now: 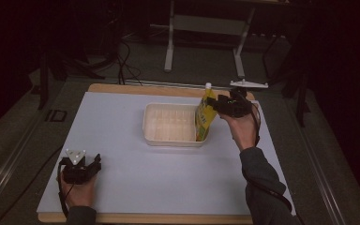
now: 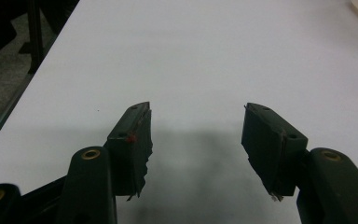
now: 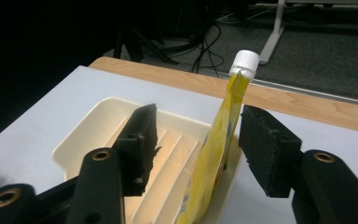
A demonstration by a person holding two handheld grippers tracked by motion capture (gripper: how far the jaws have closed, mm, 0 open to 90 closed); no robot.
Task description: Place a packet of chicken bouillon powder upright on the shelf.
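My left gripper [image 1: 96, 161] rests at the near left of the table [image 1: 122, 187], jaws spread with nothing between them, well apart from the work. The tray [image 1: 168, 138] sits mid-table. The pouch [image 1: 206, 115] stands upright at the tray's right end, cap up. My right gripper [image 1: 217, 104] is the nearer; its jaws stand released either side of the pouch, which sits close to the right pad [image 3: 266, 147], long axis vertical.
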